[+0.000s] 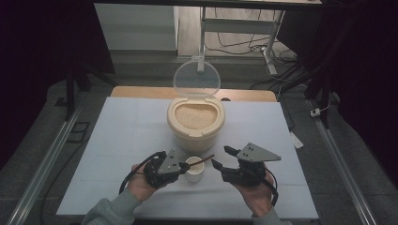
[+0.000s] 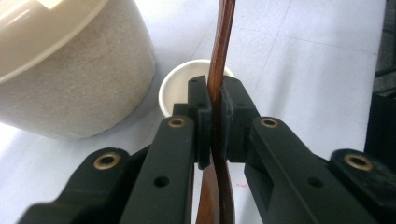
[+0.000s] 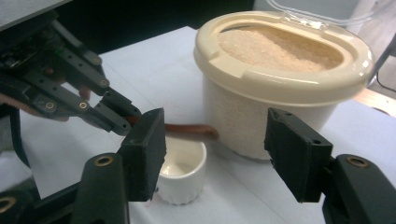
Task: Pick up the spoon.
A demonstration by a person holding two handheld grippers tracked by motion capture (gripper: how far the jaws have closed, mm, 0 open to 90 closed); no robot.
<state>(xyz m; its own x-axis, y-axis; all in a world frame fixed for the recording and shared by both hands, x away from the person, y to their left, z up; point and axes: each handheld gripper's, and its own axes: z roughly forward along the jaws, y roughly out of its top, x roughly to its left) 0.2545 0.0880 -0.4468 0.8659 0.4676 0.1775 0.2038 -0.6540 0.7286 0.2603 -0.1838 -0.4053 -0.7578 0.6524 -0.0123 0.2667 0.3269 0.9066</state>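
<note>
Our left gripper (image 1: 180, 165) clamps a brown spoon (image 1: 205, 160) lying across the cup (image 1: 194, 169), pointing right toward our open right gripper (image 1: 220, 157).

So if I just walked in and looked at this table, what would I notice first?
Probably the big cream tub in the middle of the table, full of pale grains, with its clear lid flipped up behind it. Next, the left gripper pinching a brown spoon over a small white cup just in front of the tub. The right gripper waits open beside the cup, holding nothing.
</note>
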